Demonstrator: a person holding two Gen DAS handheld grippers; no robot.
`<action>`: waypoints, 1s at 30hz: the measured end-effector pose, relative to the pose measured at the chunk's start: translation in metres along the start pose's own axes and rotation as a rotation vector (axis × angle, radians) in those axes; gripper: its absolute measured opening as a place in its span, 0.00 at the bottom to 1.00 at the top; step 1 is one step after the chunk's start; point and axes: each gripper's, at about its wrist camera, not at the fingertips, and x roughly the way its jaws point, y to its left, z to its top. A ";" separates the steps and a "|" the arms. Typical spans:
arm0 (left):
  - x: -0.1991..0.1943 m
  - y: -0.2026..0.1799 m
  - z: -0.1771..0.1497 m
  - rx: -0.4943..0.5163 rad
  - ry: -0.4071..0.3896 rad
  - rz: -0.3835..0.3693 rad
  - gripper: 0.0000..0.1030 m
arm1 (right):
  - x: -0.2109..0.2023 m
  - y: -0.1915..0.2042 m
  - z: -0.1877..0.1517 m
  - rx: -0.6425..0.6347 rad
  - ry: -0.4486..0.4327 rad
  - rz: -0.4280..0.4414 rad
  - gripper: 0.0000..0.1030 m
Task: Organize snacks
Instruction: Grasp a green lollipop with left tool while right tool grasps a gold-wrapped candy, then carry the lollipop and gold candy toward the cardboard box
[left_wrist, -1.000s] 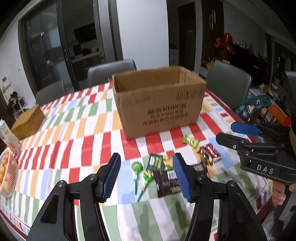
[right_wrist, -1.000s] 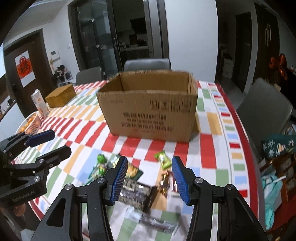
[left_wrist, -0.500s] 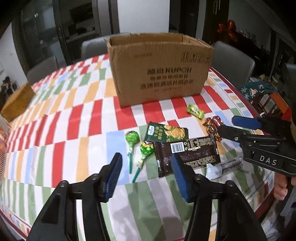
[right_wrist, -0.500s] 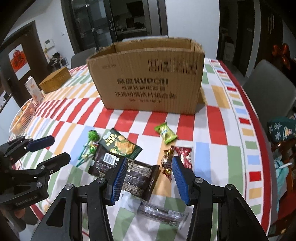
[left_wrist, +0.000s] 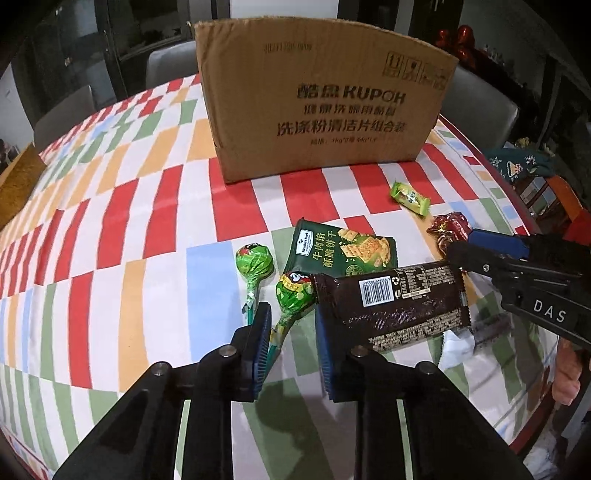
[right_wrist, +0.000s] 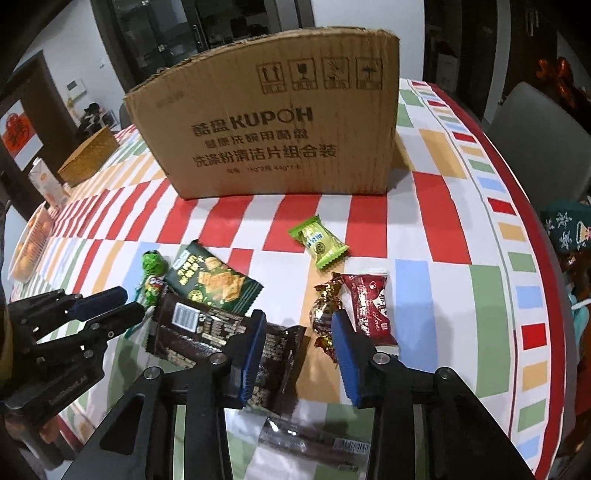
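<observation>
Right wrist only: red candy packet (right_wrist: 371, 308).

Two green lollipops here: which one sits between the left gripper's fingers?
The lollipop with the yellow-spotted wrapper, beside the dark brown packet; its stick runs between the fingers. The plain green lollipop lies outside them.

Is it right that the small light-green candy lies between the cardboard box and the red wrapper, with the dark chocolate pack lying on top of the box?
Not quite. The light-green candy does lie between the cardboard box and the red wrapper, but the dark chocolate pack lies on the tablecloth in front of the box. The right wrist view shows this.
</observation>
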 end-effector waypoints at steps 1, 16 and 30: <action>0.003 0.000 0.001 0.001 0.004 -0.004 0.24 | 0.002 -0.001 0.000 0.005 0.003 -0.002 0.36; 0.020 0.002 0.014 -0.019 0.005 -0.026 0.23 | 0.024 -0.012 0.005 0.046 0.052 0.004 0.28; 0.029 0.009 0.023 -0.072 -0.013 -0.092 0.24 | 0.027 -0.002 0.004 0.027 0.046 0.024 0.23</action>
